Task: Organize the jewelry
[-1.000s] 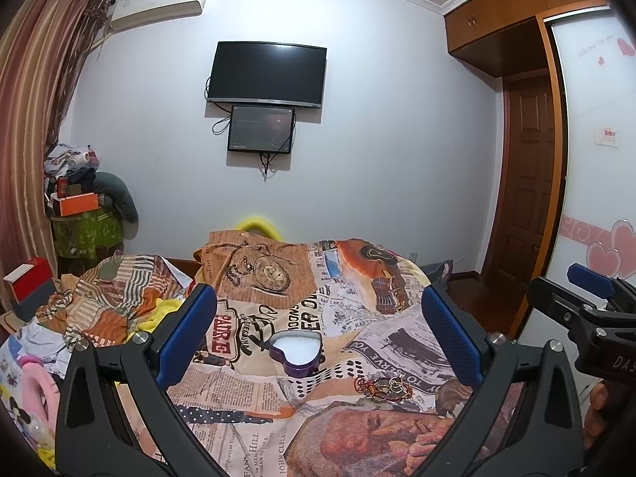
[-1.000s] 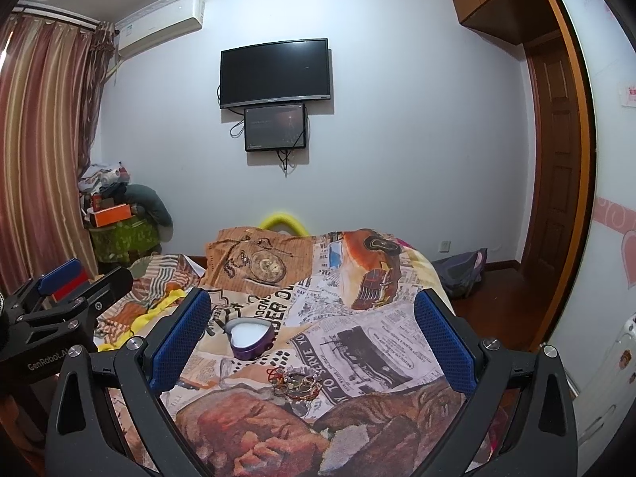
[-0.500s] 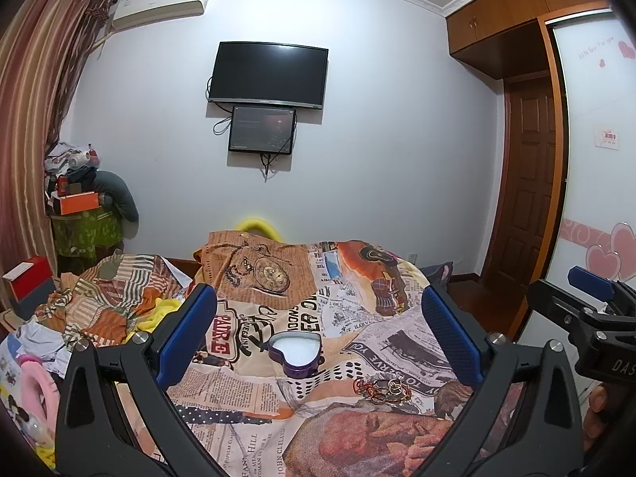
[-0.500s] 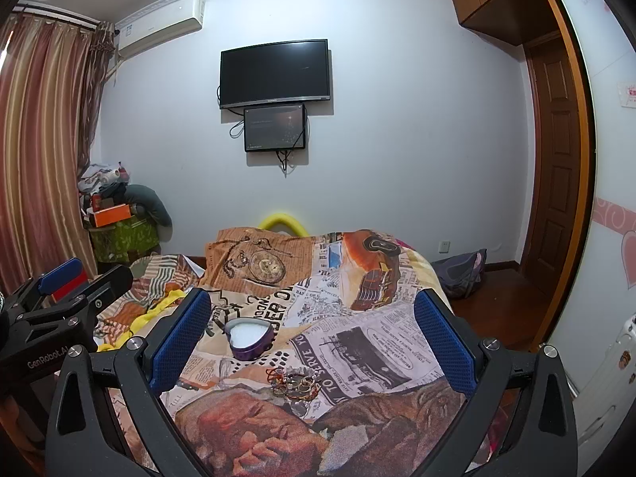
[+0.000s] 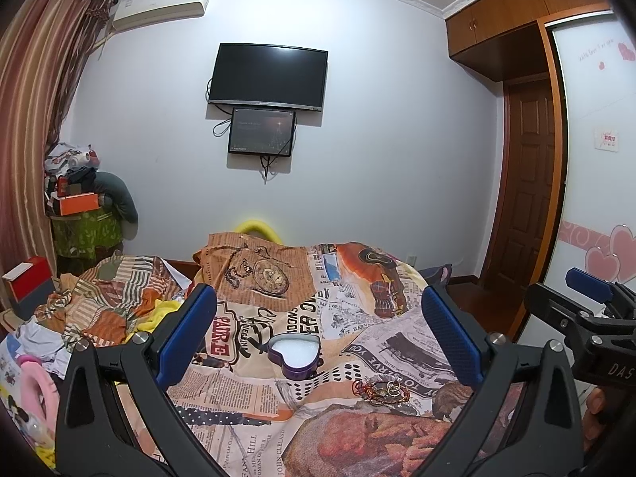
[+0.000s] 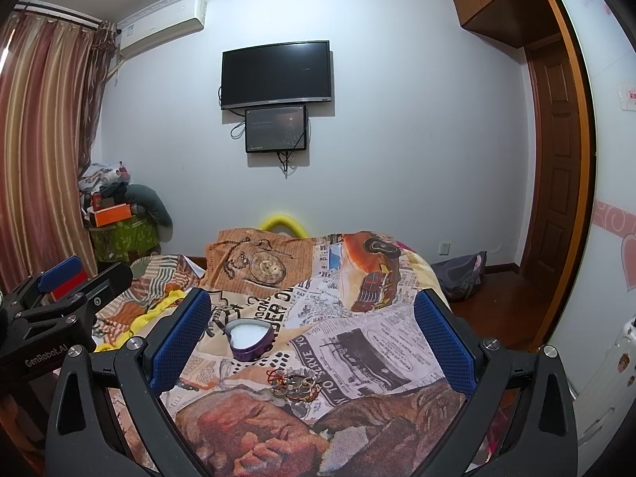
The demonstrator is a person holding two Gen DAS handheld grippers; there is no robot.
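Note:
A purple heart-shaped box (image 5: pixel 295 355) with a white lining sits open on the patterned bedspread (image 5: pixel 254 409); it also shows in the right wrist view (image 6: pixel 249 338). A small heap of rings and red-and-gold bracelets (image 5: pixel 381 390) lies just right of it and nearer to me, and shows in the right wrist view too (image 6: pixel 295 385). My left gripper (image 5: pixel 318 334) is open and empty, held above the bed short of the box. My right gripper (image 6: pixel 312 332) is open and empty, short of the jewelry heap.
A bed with a newspaper-print cover fills the foreground. Crumpled clothes (image 5: pixel 99 302) and a pink item (image 5: pixel 33 393) lie at the left. A TV (image 5: pixel 268 75) hangs on the far wall. A wooden door (image 5: pixel 528 183) and wardrobe stand at right.

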